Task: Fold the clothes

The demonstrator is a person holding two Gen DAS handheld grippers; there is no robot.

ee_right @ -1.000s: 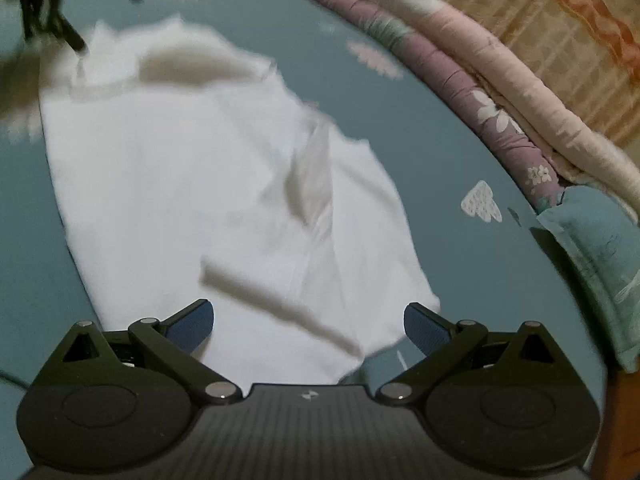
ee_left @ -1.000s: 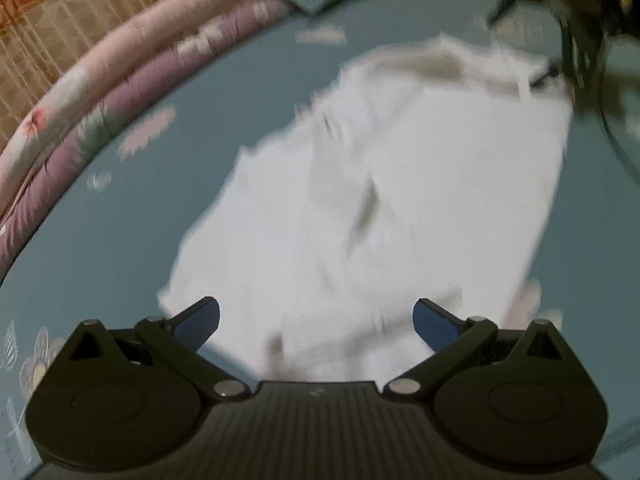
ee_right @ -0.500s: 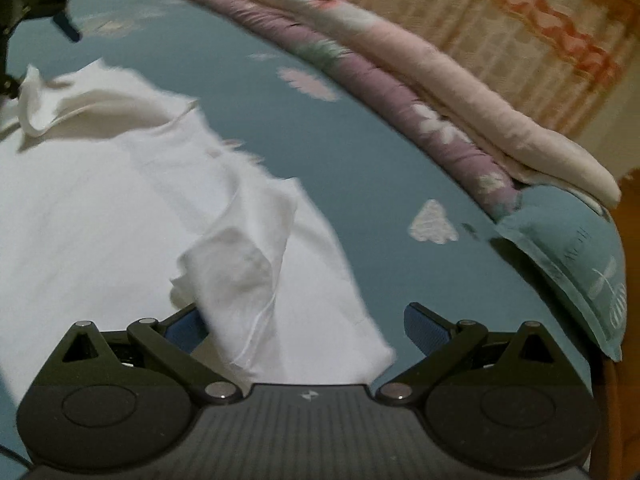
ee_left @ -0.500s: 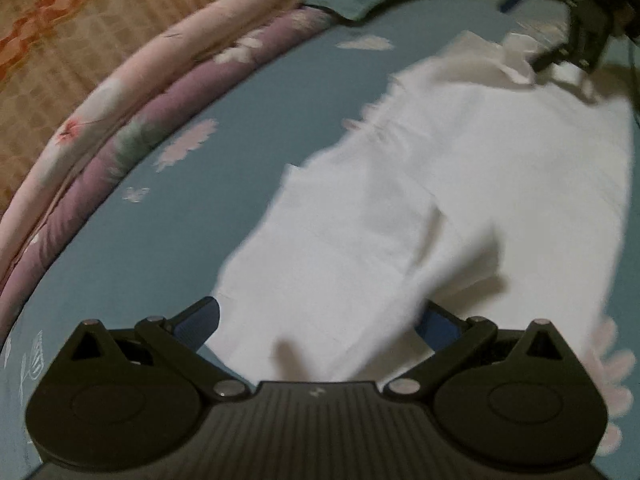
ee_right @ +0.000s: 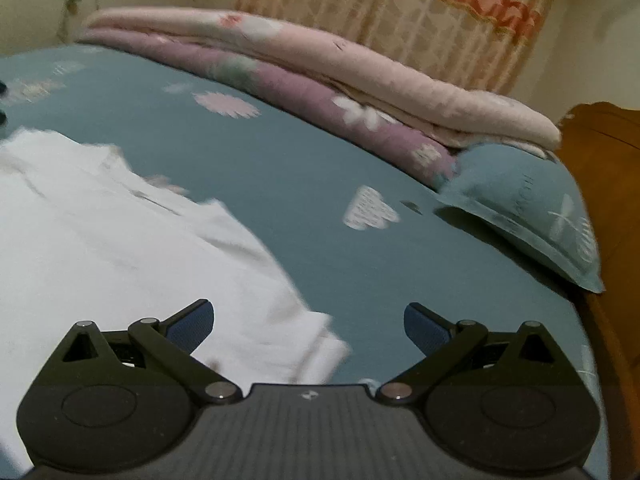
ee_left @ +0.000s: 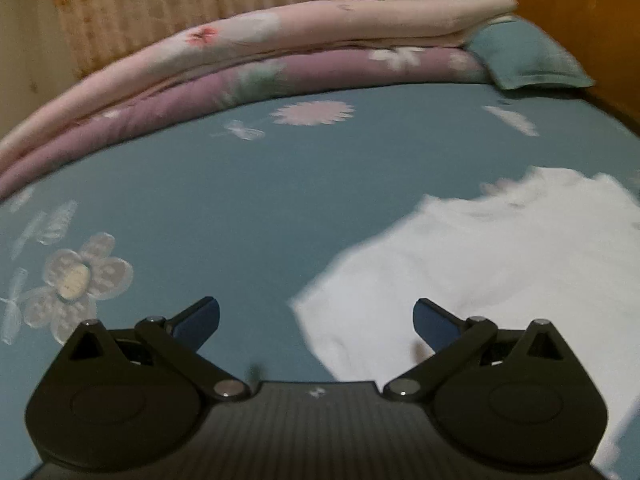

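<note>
Shirt: one white garment [ee_left: 480, 264] lies flat on the teal sheet [ee_left: 280, 200]; in the left view it fills the lower right, in the right view [ee_right: 120, 240] the lower left — so it sits between the two grippers.
Lie: it looks spread out with a doubled edge near the right gripper, probably a fold already laid in; blur hides the seams.
Left gripper [ee_left: 316, 316]: fingers spread wide, nothing between them; it hovers beside the shirt's near corner, likely lining up for a fresh grab.
Right gripper [ee_right: 308, 320]: fingers likewise apart and empty, with the shirt's corner lying just under the gap.
Why apart: one gripper to each side suits taking two corners at once, by my reading.
Quilts: two rolled along the far edge, pink [ee_right: 320, 64] on top of purple [ee_right: 280, 92], well clear of the shirt.
Pillow: one teal pillow [ee_right: 528, 208] at the quilts' end, by a wooden headboard [ee_right: 600, 160].
Curtain: one [ee_right: 420, 12], behind the bed.
</note>
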